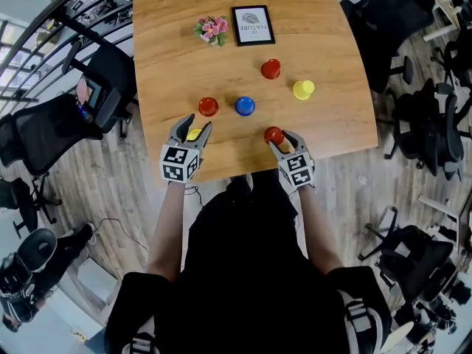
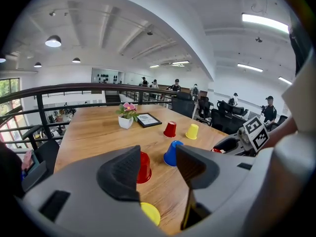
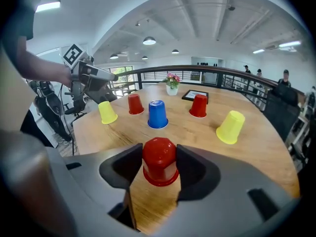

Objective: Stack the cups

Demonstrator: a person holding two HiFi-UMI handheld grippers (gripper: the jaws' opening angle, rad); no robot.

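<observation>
Several upturned plastic cups stand on the wooden table point(image 1: 332, 21). My right gripper point(image 1: 279, 137) is shut on a red cup point(image 3: 159, 161) near the front edge, its pads pressing both sides. My left gripper point(image 1: 198, 122) is open, and a yellow cup point(image 2: 149, 213) sits low between its jaws, clear of the pads point(image 2: 121, 174). Beyond it are a red cup point(image 2: 143, 167) and a blue cup point(image 2: 172, 153). Farther back stand another red cup point(image 1: 271, 68) and a second yellow cup point(image 1: 303, 89), which looks tilted in the right gripper view.
A small pot of pink flowers point(image 1: 212, 29) and a framed card point(image 1: 253, 25) stand at the table's far side. Black office chairs point(image 1: 51, 131) flank the table on both sides, and a railing point(image 1: 44, 13) runs along the left.
</observation>
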